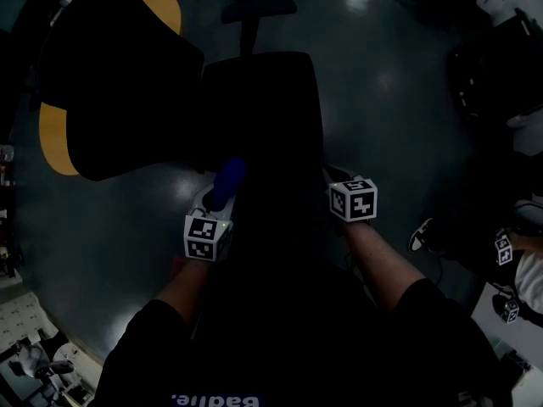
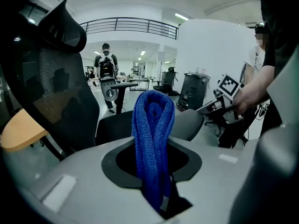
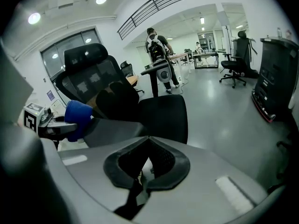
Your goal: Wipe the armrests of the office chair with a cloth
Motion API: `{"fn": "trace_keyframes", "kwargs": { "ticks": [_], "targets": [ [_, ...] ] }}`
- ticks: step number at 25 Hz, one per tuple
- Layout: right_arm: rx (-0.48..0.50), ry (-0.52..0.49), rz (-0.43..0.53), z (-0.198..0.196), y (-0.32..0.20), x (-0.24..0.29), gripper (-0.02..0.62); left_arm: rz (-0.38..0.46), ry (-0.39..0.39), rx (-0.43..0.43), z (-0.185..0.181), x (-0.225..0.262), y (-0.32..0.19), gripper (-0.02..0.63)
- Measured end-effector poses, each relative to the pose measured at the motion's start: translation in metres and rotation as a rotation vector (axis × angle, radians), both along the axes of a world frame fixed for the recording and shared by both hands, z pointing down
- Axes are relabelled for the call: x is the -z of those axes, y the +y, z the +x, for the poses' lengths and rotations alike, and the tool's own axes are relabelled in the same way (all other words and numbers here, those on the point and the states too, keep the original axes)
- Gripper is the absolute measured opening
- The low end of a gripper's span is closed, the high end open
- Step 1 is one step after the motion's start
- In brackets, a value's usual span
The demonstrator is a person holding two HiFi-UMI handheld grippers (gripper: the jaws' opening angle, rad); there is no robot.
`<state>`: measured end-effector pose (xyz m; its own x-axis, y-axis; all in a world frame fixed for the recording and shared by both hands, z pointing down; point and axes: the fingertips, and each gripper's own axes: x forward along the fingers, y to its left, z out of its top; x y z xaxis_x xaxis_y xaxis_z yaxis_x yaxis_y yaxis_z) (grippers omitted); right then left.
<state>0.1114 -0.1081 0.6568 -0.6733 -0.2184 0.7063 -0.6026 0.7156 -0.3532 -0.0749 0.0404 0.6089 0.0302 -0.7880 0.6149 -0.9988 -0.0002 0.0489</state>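
The left tongs [image 1: 219,206] are clamped on a folded blue cloth [image 2: 153,139], which stands up between them, with a grey armrest pad [image 2: 188,124] just beyond its tip; contact cannot be told. The right tongs [image 1: 333,176] are pinched together on nothing, across the office chair [image 1: 263,108] from the left pair. I judge the wiping barely begun: no armrest looks done, so both are left to wipe.

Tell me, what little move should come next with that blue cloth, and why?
Probably ease the left tongs forward so the blue cloth presses onto the grey armrest just ahead. The tongs are shut on the cloth, folded end out, but I cannot tell that it touches the pad yet.
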Motion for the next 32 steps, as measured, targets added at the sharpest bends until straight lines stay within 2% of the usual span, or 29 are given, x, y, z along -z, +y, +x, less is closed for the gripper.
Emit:
{"fn": "trace_keyframes", "kwargs": {
  "ticks": [13,26,32],
  "targets": [
    [-0.011,0.002,-0.018,0.009,0.004,-0.001,0.000,-0.010,0.035,-0.115,0.053,0.003,-0.007,0.118],
    [0.002,0.020,-0.015,-0.002,0.020,0.001,-0.003,-0.019,0.121,-0.359,0.138,0.008,-0.039,0.118],
    [0.001,0.014,-0.029,-0.003,0.027,0.004,0.000,-0.021,0.157,-0.430,0.168,0.009,-0.051,0.118]
  ]
}}
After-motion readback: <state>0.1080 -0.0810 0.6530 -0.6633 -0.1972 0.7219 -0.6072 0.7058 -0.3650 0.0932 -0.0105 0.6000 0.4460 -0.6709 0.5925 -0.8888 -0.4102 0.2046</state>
